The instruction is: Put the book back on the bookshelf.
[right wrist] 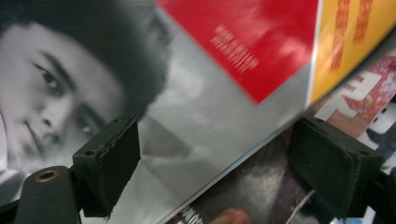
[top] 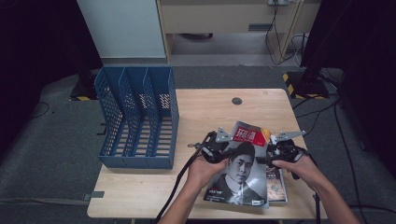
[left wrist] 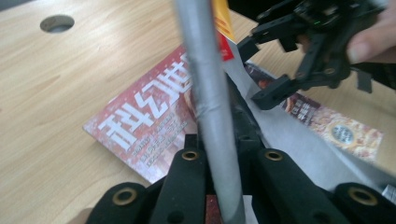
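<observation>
A magazine with a black-and-white portrait cover (top: 240, 168) is tilted up off the wooden table (top: 205, 107). My left gripper (top: 219, 150) is shut on its left edge. In the left gripper view that edge (left wrist: 208, 84) runs upright between the closed jaws of my left gripper (left wrist: 224, 144). My right gripper (top: 273, 151) is at the magazine's right edge with its jaws open. In the right gripper view the pads of my right gripper (right wrist: 223, 161) stand wide apart and the cover (right wrist: 187, 93) lies behind them, untouched. The left gripper view also catches my right gripper (left wrist: 256, 74), open.
A red magazine with white characters (left wrist: 144, 126) lies flat on the table under the lifted one. Another colourful magazine (top: 276, 184) lies beside it. A blue three-slot file rack (top: 137, 116) stands at the table's left. A cable hole (top: 236, 101) sits near the far edge.
</observation>
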{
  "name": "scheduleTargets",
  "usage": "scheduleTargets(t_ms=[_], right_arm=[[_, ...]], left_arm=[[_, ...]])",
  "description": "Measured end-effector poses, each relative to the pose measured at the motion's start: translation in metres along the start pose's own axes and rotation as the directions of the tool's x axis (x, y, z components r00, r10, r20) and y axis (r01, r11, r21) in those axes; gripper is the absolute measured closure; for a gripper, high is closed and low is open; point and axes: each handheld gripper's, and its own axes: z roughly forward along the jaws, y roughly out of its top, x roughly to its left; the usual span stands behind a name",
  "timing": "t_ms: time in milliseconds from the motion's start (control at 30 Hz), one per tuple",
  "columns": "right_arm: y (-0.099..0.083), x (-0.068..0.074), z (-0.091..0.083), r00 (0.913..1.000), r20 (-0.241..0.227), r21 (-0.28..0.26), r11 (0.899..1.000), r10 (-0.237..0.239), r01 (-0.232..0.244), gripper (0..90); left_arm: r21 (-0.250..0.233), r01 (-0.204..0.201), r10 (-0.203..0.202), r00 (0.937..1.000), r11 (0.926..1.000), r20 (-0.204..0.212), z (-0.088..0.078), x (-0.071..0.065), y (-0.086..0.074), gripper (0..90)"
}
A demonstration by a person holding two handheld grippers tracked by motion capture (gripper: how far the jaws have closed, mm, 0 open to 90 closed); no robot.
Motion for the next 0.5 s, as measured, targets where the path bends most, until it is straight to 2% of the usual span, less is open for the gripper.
scheduleTargets(t_ms=[100,133,233,333,500], right_arm=[[0.001,-0.004,0.003,0.9995,-0.029,-0.020,1.000,0.014,-0.015,16.5],[0.001,-0.005,0.004,0.9990,-0.042,-0.030,0.999,0.014,-0.015,20.6],[0.001,-0.003,0.004,0.9984,-0.055,-0.027,1.000,0.007,-0.008,24.1],[0.001,-0.005,-0.002,0.9985,-0.053,-0.036,0.999,0.015,-0.017,36.9],[0.010,-0.002,-0.020,0.9999,-0.006,-0.053,0.999,-0.013,0.013,59.4]], left_arm=[[0.003,-0.014,0.014,0.9999,0.9999,-0.001,-0.001,-0.001,0.003,86.8],[0.003,-0.012,0.012,0.9999,0.9999,0.000,-0.001,0.000,0.003,86.8],[0.000,-0.013,0.013,0.9999,0.9999,0.003,-0.002,0.000,0.003,86.8],[-0.007,-0.004,0.004,1.0000,1.0000,0.001,-0.004,0.003,0.004,86.8],[-0.024,0.003,-0.003,0.9999,0.9997,-0.010,-0.011,0.009,0.008,86.8]])
